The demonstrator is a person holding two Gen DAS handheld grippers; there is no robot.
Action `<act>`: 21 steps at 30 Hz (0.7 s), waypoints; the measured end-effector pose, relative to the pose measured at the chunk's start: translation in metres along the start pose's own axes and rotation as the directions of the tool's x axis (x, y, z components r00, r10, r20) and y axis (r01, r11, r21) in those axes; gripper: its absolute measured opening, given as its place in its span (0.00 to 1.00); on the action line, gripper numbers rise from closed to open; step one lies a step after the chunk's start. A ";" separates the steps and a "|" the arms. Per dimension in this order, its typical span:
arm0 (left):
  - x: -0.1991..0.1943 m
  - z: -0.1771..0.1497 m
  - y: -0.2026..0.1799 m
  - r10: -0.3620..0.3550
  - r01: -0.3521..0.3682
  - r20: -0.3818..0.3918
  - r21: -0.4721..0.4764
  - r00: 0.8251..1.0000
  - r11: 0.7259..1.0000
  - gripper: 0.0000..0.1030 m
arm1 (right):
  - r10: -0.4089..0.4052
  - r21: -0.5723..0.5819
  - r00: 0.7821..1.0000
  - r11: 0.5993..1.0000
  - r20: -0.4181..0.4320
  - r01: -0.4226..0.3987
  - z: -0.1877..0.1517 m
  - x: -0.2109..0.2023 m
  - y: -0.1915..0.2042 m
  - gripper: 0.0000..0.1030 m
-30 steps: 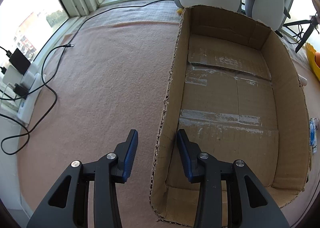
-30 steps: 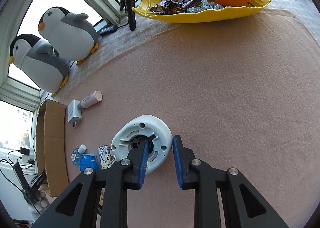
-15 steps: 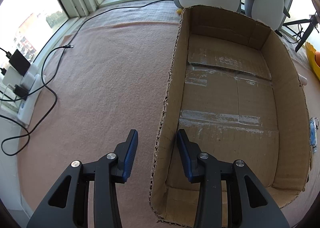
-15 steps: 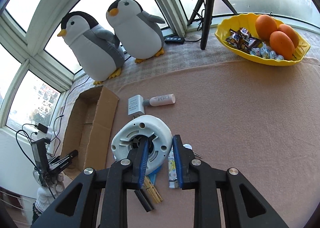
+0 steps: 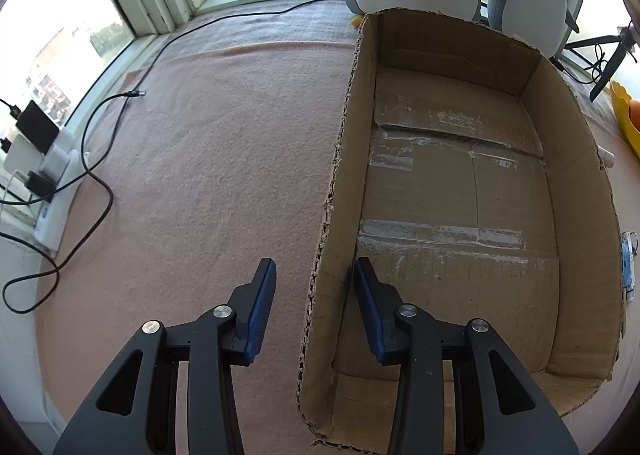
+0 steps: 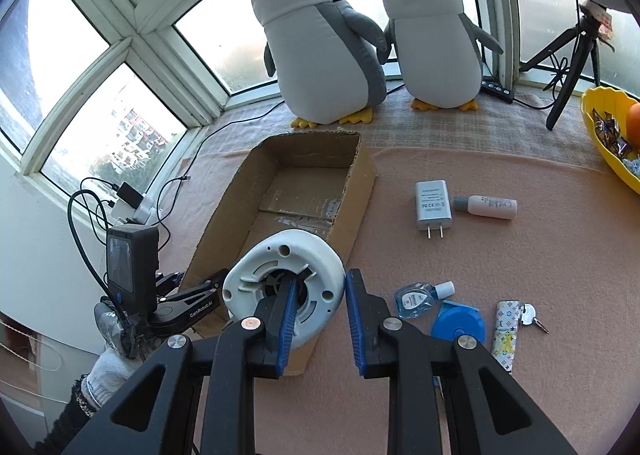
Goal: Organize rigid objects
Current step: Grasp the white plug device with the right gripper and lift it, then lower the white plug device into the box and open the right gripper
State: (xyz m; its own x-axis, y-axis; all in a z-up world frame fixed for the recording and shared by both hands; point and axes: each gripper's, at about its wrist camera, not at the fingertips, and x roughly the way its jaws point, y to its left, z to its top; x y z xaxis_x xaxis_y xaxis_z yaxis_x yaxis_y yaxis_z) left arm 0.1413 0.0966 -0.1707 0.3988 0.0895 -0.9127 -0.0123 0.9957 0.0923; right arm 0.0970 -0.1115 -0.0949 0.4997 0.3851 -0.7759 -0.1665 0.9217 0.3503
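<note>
Nothing has shifted in the left wrist view over the last second: the left hand-held gripper is held open, empty, astride the near left wall of the cardboard box. Box floor is bare apart from tape strips. Beyond the right wall, only slivers of items are seen; they cannot be identified.

Right wrist view: the white round device has been lifted off the worktop and carried over to the box's near end. It is gripped by its rim in the right hand-held gripper; release into the box is judged next. Charger, small pink bottle, sanitizer bottle, blue tape measure and keys remain outside. Device's underside is hidden; the patterned item beside the keys is unclear.
</note>
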 end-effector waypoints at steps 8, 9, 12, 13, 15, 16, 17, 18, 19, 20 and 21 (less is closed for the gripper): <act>0.000 0.000 -0.002 0.008 -0.009 0.007 0.034 1.000 0.999 0.38 | -0.029 -0.099 0.998 0.995 -0.054 0.023 -0.005 0.039 0.046 0.21; 0.000 0.000 0.000 -0.002 0.002 0.002 0.025 1.000 1.000 0.38 | -0.047 -0.117 0.998 0.992 -0.050 0.041 -0.006 0.042 0.051 0.21; -0.001 -0.001 0.004 -0.026 0.026 -0.007 0.017 1.000 1.000 0.38 | -0.078 -0.113 0.995 0.991 -0.068 0.070 -0.010 0.053 0.055 0.21; 0.000 -0.001 0.004 -0.030 0.030 -0.005 0.021 1.000 0.999 0.38 | -0.084 -0.111 0.994 0.991 -0.074 0.075 -0.011 0.056 0.056 0.21; 0.000 -0.002 0.005 -0.037 0.037 -0.003 0.024 0.999 0.999 0.38 | -0.102 -0.119 0.992 0.989 -0.078 0.092 -0.012 0.061 0.058 0.21; 0.000 -0.001 0.005 -0.040 0.040 -0.002 0.027 0.999 0.999 0.38 | -0.109 -0.122 0.991 0.988 -0.079 0.099 -0.012 0.063 0.060 0.21; 0.001 -0.001 0.005 -0.042 0.043 -0.001 0.030 0.999 0.999 0.38 | -0.116 -0.126 0.990 0.987 -0.081 0.105 -0.012 0.064 0.062 0.21; 0.001 -0.001 0.005 -0.045 0.044 0.000 0.034 0.999 0.998 0.38 | -0.122 -0.132 0.989 0.985 -0.085 0.111 -0.013 0.066 0.063 0.21; 0.001 -0.001 0.005 -0.047 0.047 0.001 0.037 0.999 0.998 0.38 | -0.133 -0.139 0.987 0.983 -0.089 0.120 -0.013 0.067 0.065 0.21; 0.001 -0.001 0.006 -0.050 0.050 0.001 0.039 0.999 0.998 0.38 | -0.141 -0.144 0.986 0.981 -0.091 0.127 -0.014 0.069 0.066 0.22; 0.001 -0.001 0.007 -0.055 0.055 0.000 0.039 0.998 0.998 0.38 | -0.148 -0.144 0.985 0.980 -0.089 0.134 -0.015 0.069 0.067 0.24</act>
State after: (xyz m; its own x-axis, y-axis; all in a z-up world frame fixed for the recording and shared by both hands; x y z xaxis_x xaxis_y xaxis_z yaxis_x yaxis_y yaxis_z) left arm 0.1407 0.1032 -0.1715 0.3988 0.0347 -0.9164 0.0451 0.9973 0.0574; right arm 0.1080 -0.0226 -0.1327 0.4408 0.2471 -0.8629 -0.2190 0.9619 0.1636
